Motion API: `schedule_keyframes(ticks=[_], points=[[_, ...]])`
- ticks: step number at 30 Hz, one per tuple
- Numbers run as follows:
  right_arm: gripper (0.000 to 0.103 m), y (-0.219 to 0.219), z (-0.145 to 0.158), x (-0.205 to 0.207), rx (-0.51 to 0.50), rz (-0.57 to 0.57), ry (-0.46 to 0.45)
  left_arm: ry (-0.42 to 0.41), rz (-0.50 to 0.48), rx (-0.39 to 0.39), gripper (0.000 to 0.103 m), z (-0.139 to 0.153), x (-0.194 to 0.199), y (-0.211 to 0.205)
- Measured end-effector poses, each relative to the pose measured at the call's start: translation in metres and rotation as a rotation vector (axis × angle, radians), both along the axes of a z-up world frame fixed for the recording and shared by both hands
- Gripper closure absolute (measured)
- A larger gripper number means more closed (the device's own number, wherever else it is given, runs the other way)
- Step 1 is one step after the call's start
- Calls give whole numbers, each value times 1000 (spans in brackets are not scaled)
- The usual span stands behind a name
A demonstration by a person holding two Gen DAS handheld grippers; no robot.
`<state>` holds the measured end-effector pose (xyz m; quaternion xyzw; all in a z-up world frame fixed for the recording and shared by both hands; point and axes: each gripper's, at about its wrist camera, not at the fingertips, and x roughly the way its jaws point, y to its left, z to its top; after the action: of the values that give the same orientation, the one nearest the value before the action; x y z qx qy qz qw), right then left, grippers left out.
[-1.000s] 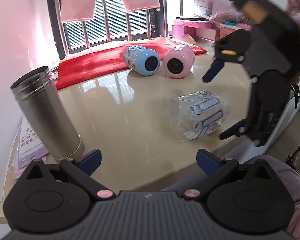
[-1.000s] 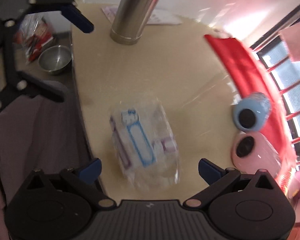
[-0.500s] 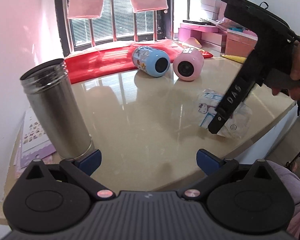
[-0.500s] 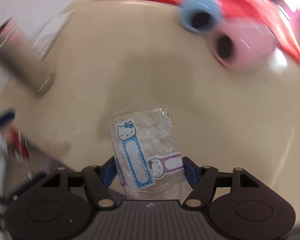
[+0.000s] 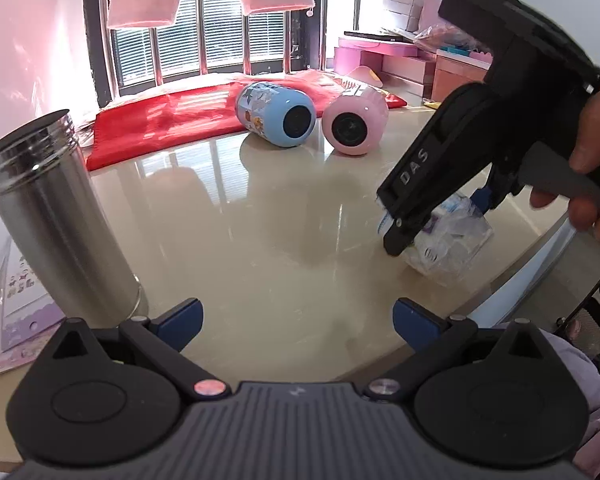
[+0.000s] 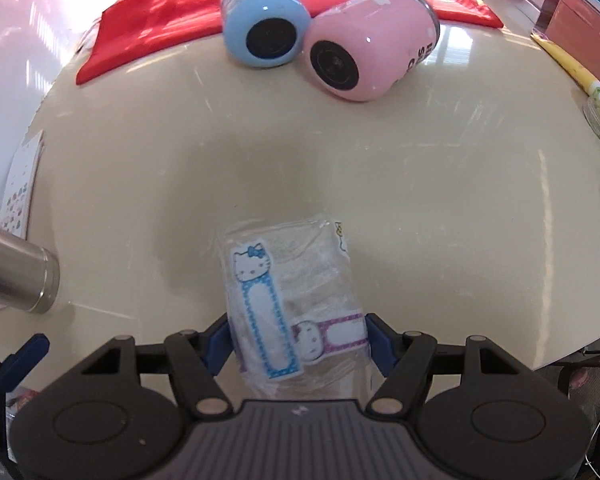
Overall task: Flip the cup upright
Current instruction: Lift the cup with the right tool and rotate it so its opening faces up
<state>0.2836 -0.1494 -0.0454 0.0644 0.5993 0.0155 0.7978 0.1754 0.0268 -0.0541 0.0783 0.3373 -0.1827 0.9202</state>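
Observation:
A clear plastic cup [image 6: 296,292] with blue and purple cat stickers lies on its side near the front edge of the beige table [image 6: 440,200]. My right gripper [image 6: 298,340] is shut on the cup, one blue pad on each side of it. In the left wrist view the right gripper [image 5: 432,220] grips the cup [image 5: 448,244] at the right. My left gripper [image 5: 296,314] is open and empty above the table's near edge, well left of the cup.
A blue cup [image 5: 276,114] and a pink cup [image 5: 356,124] lie on their sides at the back by a red cloth [image 5: 168,120]. A tall steel flask [image 5: 56,224] stands at the left. Sticker sheets [image 5: 16,300] lie beside it.
My right gripper came down over the clear cup and closed its pads on the cup's sides. My left gripper has hardly moved.

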Motion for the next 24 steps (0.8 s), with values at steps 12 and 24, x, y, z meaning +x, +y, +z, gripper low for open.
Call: schedule_keyframes(ticks=[12, 24], points=[[3, 20, 26, 25, -49, 321, -3, -27, 15, 8, 0, 10, -4, -1], [38, 24, 2, 62, -45, 243, 98, -17, 44, 8, 0, 12, -4, -1]])
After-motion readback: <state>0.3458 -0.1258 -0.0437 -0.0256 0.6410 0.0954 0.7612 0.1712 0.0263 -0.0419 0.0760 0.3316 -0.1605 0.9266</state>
